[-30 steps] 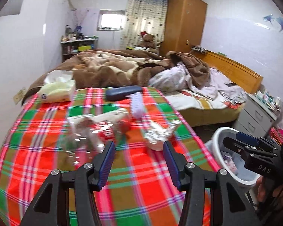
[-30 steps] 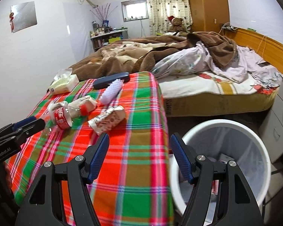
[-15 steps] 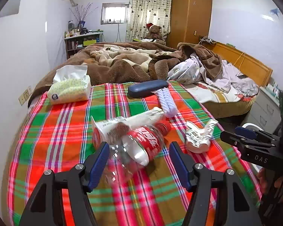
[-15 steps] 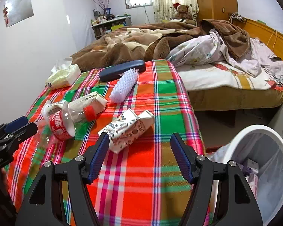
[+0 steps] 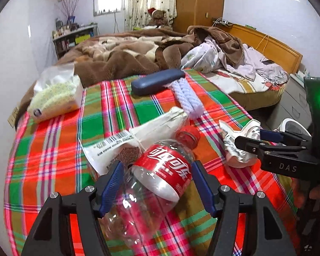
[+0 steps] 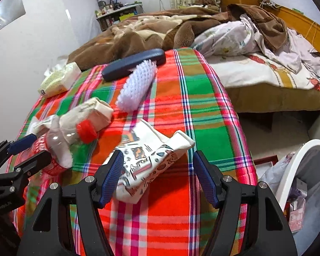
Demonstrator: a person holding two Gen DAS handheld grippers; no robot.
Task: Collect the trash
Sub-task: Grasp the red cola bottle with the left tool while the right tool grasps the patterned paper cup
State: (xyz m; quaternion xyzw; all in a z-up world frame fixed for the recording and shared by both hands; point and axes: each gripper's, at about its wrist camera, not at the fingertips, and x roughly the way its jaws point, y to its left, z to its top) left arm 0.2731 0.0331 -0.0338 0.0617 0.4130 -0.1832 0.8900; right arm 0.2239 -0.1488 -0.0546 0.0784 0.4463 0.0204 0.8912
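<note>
An empty clear cola bottle (image 5: pixel 157 175) with a red label and red cap lies on the plaid tablecloth (image 5: pixel 53 160). My left gripper (image 5: pixel 156 186) is open with its jaws on either side of the bottle's body. A crumpled patterned carton (image 6: pixel 151 160) lies to the right; my right gripper (image 6: pixel 157 177) is open with its jaws around the carton's near end. A white crumpled carton (image 5: pixel 138 136) lies behind the bottle. The bottle (image 6: pixel 68 140) and left gripper (image 6: pixel 25 151) also show in the right wrist view.
A white trash bin (image 6: pixel 298 192) with a liner stands on the floor right of the table. A white brush (image 6: pixel 138 87), dark blue case (image 6: pixel 134 64) and tissue pack (image 5: pixel 55 93) lie farther back. An unmade bed (image 5: pixel 202 49) is beyond.
Both grippers have moved forward over the table. The left jaws now straddle the bottle and the right jaws straddle the patterned carton. The bin has slid to the view's right edge.
</note>
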